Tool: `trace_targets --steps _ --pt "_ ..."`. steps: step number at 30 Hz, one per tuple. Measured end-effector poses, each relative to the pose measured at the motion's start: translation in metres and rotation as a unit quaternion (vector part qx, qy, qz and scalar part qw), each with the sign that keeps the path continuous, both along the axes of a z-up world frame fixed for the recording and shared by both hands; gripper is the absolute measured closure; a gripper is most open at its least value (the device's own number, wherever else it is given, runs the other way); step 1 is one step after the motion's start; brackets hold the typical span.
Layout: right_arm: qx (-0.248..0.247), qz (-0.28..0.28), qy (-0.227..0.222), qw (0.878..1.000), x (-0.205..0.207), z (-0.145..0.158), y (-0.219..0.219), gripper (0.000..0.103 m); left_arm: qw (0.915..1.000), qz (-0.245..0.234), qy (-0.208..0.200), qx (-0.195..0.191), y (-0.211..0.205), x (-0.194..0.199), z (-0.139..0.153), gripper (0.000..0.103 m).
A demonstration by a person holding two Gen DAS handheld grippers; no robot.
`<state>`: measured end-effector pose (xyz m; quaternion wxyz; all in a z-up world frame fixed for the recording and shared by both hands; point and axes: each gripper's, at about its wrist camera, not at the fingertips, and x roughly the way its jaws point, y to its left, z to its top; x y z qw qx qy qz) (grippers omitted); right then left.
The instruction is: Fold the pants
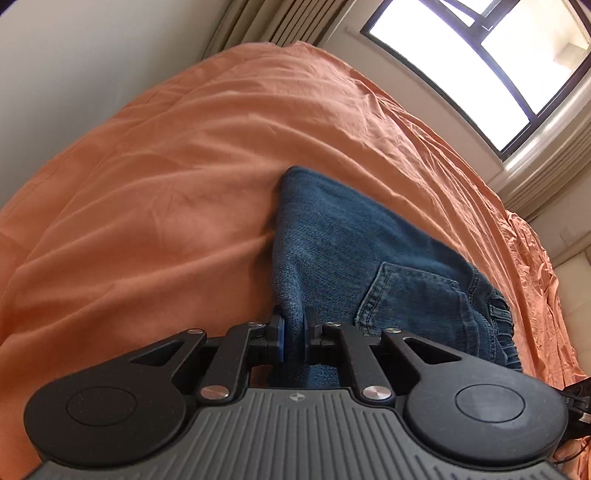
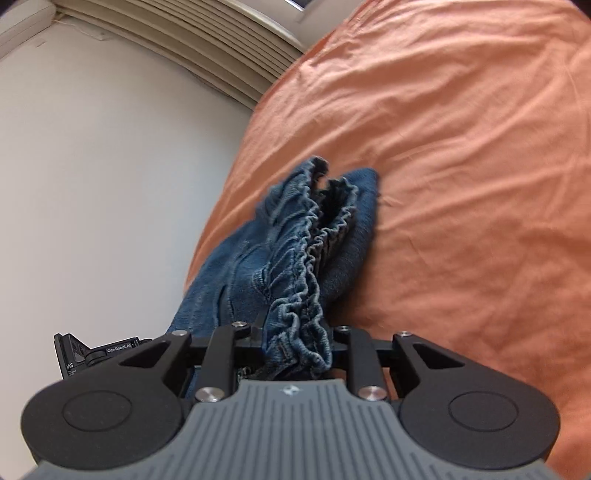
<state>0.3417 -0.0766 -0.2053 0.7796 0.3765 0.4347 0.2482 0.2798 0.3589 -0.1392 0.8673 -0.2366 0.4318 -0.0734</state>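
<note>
Blue denim pants [image 1: 369,254] lie on an orange bedsheet [image 1: 166,177], back pocket facing up. My left gripper [image 1: 294,332] is shut on a fold of the denim near the pocket. In the right wrist view the pants [image 2: 295,258] are bunched, with the elastic waistband ruffled up. My right gripper [image 2: 295,343] is shut on the gathered waistband, which hides its pads. The other gripper's black body [image 2: 92,354] shows at the lower left of the right wrist view.
The orange sheet [image 2: 461,184] covers the whole bed. A white wall [image 2: 92,184] runs along the bed's side. A window [image 1: 480,66] and beige curtain folds [image 1: 266,22] stand beyond the bed's far end.
</note>
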Motion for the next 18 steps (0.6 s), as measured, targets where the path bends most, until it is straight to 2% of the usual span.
trace_targets --steps 3,6,8,10,13,18 --pt "0.005 -0.016 0.033 0.999 -0.003 -0.023 -0.001 0.085 0.9999 -0.009 0.013 0.005 -0.001 0.001 -0.01 0.088" --pt "0.001 -0.018 0.042 0.999 -0.001 -0.024 0.002 0.084 0.9992 -0.001 0.04 -0.011 0.003 0.002 -0.008 0.079" --pt "0.005 -0.012 0.05 0.999 0.005 -0.02 0.001 0.079 0.9972 -0.007 0.064 -0.038 0.01 0.0 -0.003 0.074" --pt "0.006 -0.006 0.047 0.999 0.008 -0.016 -0.003 0.063 0.996 -0.019 0.076 -0.041 0.015 -0.008 0.004 0.068" --pt "-0.012 0.001 0.035 0.999 -0.003 -0.008 -0.01 0.054 0.9927 -0.041 0.103 -0.046 0.017 -0.026 0.004 0.057" --pt "-0.031 -0.006 0.033 0.999 -0.026 -0.009 -0.02 0.049 0.9901 -0.044 0.131 -0.027 0.015 -0.052 0.001 0.053"
